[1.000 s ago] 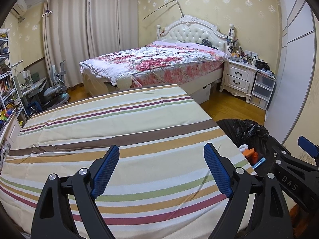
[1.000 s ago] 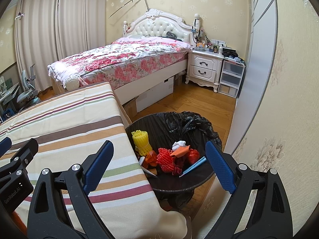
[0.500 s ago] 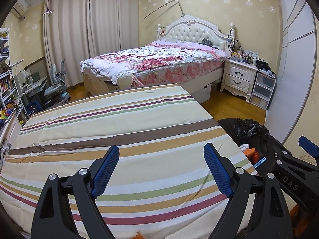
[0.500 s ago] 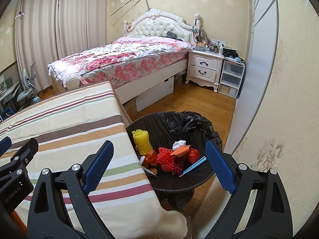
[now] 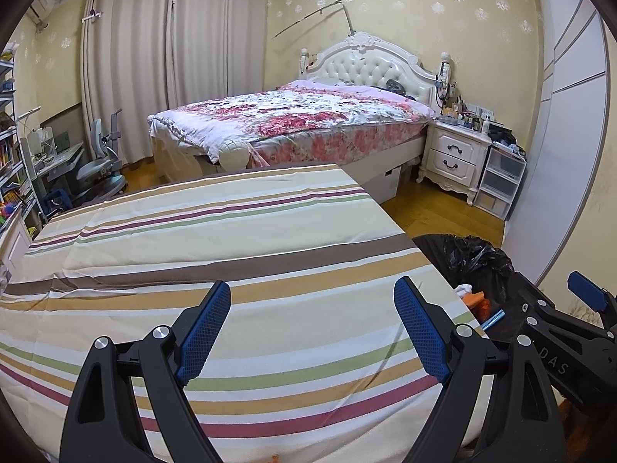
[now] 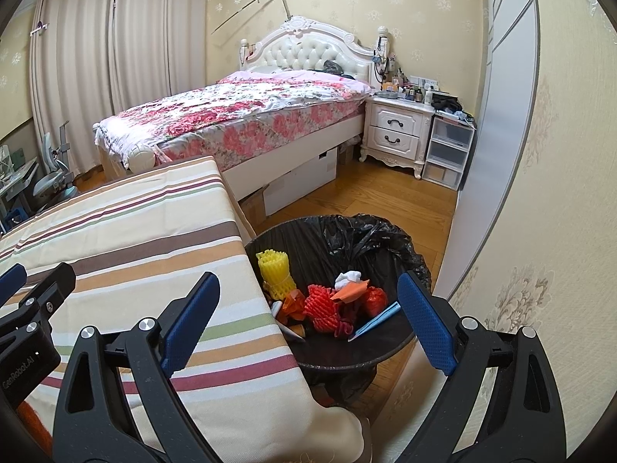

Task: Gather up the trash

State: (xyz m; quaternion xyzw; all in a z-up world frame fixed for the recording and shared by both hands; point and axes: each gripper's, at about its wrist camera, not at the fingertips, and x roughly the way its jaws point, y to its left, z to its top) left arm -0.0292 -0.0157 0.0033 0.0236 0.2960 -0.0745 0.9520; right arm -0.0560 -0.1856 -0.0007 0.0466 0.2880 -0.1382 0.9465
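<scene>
A round bin lined with a black bag [image 6: 370, 239] stands on the floor at the right edge of the striped table [image 6: 146, 239]. In it lie a yellow foam net [image 6: 275, 272], red foam nets [image 6: 322, 305], a white crumpled tissue [image 6: 347, 278], orange scraps and a blue strip. My right gripper [image 6: 308, 318] is open and empty, above the bin's near rim. My left gripper [image 5: 314, 332] is open and empty over the striped tablecloth [image 5: 231, 270]. The bin [image 5: 474, 262] shows at the right in the left wrist view.
A bed with a floral cover [image 6: 246, 115] stands behind the table. A white nightstand [image 6: 397, 131] and plastic drawers [image 6: 449, 154] stand by the wall. A wall with a sliding door [image 6: 497, 115] is close on the right. A desk and chair [image 5: 96, 169] are far left.
The left gripper's view has shifted slightly. The right gripper has stayed over the bin. Both remain open and empty.
</scene>
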